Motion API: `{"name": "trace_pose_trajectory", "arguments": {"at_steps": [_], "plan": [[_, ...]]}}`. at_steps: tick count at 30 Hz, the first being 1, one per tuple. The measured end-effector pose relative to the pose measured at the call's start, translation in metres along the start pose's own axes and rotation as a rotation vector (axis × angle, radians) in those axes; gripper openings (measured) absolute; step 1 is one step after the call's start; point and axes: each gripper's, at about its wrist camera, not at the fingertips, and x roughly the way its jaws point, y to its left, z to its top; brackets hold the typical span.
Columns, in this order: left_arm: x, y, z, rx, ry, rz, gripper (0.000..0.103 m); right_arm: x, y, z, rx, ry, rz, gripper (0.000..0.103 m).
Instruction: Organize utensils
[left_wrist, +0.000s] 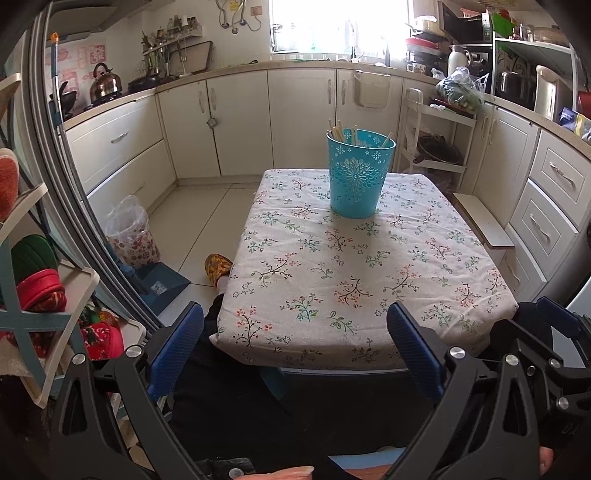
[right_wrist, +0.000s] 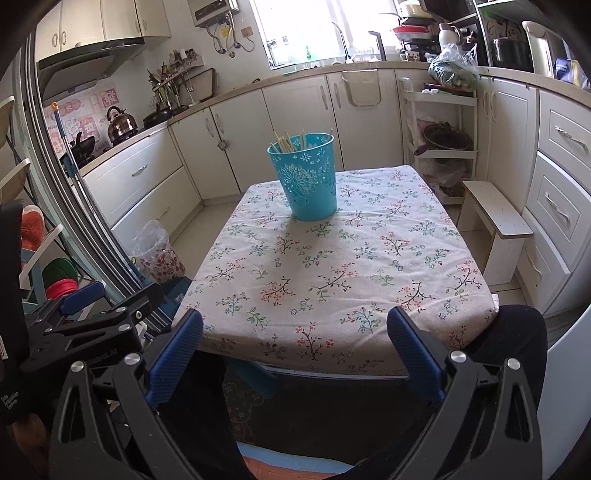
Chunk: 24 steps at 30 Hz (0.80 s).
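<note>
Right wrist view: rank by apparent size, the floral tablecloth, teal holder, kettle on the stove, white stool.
1. floral tablecloth, largest by far.
2. teal holder.
3. white stool; close to the holder in apparent size, so unsure.
4. kettle, smallest, though it sits farthest from the camera.

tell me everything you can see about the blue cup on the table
The blue cup is a turquoise container, plastic by the look, tapering toward its base, with a cut-out flower pattern and small white blossoms near the rim. It stands upright on the far half of the floral tablecloth, casting a shadow toward the camera. Pale chopsticks lean inside, tips poking above the rim. Nothing else touches it; both grippers are well short of it.
</note>
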Motion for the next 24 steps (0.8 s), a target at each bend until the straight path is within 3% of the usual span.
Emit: {"name": "trace_pose_trajectory", "arguments": {"at_steps": [24], "plan": [[-0.011,0.000,-0.001,-0.010,-0.024,-0.002,0.095,-0.011,0.008,-0.001,-0.020,-0.046,0.003,0.096]]}}
